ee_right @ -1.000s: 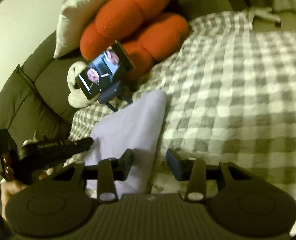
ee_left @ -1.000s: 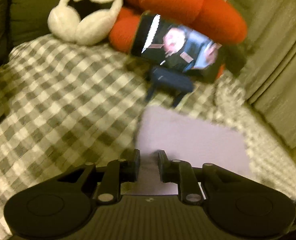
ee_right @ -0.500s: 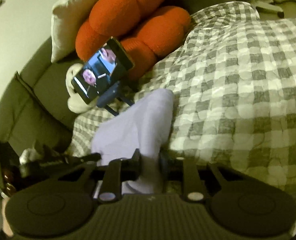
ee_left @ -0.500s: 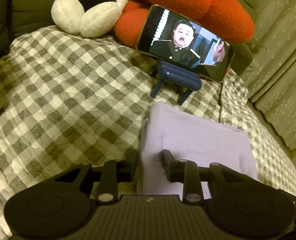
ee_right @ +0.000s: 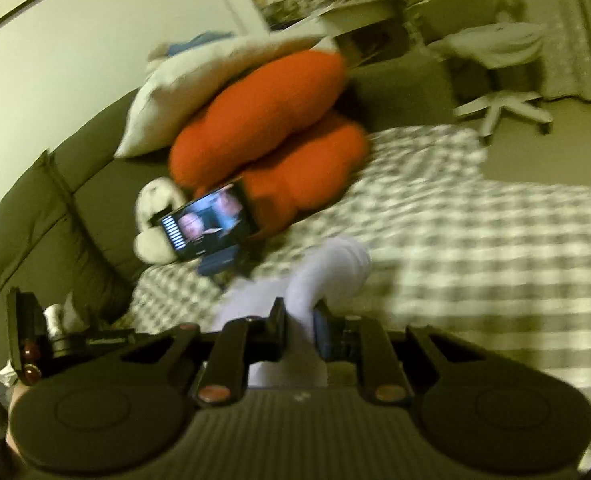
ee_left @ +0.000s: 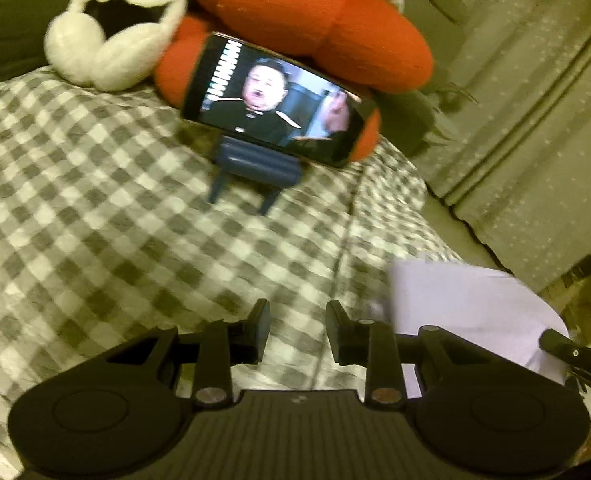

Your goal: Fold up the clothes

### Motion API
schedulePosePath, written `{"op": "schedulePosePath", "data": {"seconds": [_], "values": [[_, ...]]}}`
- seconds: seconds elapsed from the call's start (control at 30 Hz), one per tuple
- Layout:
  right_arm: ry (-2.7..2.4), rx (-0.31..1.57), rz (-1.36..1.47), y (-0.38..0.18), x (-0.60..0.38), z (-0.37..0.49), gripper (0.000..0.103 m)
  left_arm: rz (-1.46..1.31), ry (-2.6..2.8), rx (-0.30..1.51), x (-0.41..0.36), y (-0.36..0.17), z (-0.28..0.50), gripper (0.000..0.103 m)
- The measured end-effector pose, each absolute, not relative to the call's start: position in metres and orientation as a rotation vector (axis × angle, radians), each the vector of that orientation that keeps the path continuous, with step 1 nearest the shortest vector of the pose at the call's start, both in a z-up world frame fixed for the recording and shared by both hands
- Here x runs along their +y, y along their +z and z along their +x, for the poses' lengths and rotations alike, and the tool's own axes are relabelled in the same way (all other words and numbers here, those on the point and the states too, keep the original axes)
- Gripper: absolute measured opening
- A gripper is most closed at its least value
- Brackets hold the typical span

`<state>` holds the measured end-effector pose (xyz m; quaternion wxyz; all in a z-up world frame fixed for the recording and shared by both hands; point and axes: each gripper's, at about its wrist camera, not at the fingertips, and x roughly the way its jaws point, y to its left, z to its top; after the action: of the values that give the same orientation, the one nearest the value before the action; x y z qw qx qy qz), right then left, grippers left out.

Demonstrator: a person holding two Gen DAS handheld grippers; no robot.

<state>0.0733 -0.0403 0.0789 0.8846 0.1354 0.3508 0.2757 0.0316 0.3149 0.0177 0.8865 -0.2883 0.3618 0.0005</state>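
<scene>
A grey-and-white checked blanket (ee_left: 107, 216) covers a sofa, with an orange cushion (ee_left: 311, 20), a white plush toy (ee_left: 111, 36) and a phone (ee_left: 277, 100) on a small blue stand (ee_left: 255, 168) at its far end. The right gripper (ee_right: 299, 322) pinches a folded lilac cloth (ee_right: 327, 268) between its fingers; the cloth bulges forward past the fingertips over the blanket. In the left wrist view the same cloth (ee_left: 471, 304) sits to the right of the left gripper (ee_left: 297, 320), not between its fingers. That gripper's jaws stand slightly apart with only blanket behind the gap.
</scene>
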Motion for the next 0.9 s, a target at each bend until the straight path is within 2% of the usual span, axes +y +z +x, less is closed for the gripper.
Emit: {"op": "schedulePosePath", "data": {"seconds": [0.17, 0.33, 0.47, 0.67, 0.77, 0.9], "values": [[0.433, 0.751, 0.333, 0.072, -0.125, 0.071, 0.014, -0.545, -0.02, 0.764, 0.289, 0.02, 0.036, 0.029], [0.312, 0.868, 0.437, 0.018, -0.179, 0.079, 0.015, -0.499, -0.066, 0.732, 0.251, 0.027, 0.036, 0.03], [0.339, 0.869, 0.444, 0.013, -0.186, 0.081, 0.016, -0.488, -0.129, 0.693, 0.215, 0.034, 0.04, 0.043], [0.34, 0.883, 0.459, 0.01, -0.191, 0.088, 0.028, -0.457, -0.191, 0.698, 0.165, 0.04, 0.06, 0.047], [0.344, 0.858, 0.505, 0.013, -0.202, 0.092, 0.039, -0.453, -0.208, 0.673, 0.149, 0.044, 0.078, 0.057], [0.355, 0.858, 0.557, 0.008, -0.212, 0.104, 0.041, -0.46, -0.216, 0.684, 0.132, 0.034, 0.109, 0.058]]}}
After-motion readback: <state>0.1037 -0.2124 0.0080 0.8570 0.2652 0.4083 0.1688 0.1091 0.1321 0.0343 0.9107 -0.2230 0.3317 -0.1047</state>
